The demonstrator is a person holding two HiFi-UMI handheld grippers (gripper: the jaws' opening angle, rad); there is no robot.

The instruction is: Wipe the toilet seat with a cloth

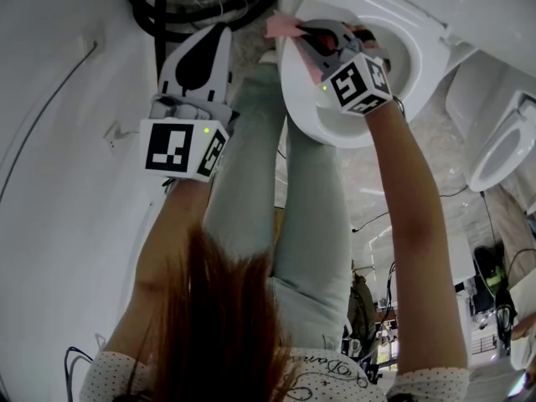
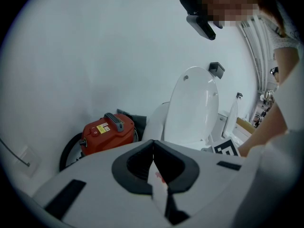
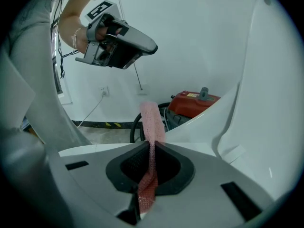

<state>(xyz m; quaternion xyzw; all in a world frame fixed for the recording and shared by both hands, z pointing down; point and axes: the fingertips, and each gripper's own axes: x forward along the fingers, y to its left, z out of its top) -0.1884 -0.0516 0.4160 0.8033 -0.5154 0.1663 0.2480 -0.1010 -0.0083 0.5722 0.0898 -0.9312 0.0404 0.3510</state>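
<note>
Mid-wipe, I reckon: right claw (image 1: pixel 308 38) clenched on the pink mesh cloth (image 1: pixel 281 27) at the white oval toilet seat (image 1: pixel 295 111), one o'clock; left claw (image 1: pixel 219 32) closed, idle at eleven; next, press down and drag along the rim.

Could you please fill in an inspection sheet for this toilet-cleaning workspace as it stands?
Surface: toilet seat white, lid raised; no stains visible.
Job's things: pink cloth pinched in the right gripper, at the seat's rim.
Clutter: red machine with black hose beside the toilet.
Grippers: right gripper shut on the pink cloth, at the bowl; left gripper jaws together, nothing seen in them, held off to the side.
Cables: a cable runs along the wall; floor cables lie farther off.
Surroundings: white walls; second toilet nearby.
</note>
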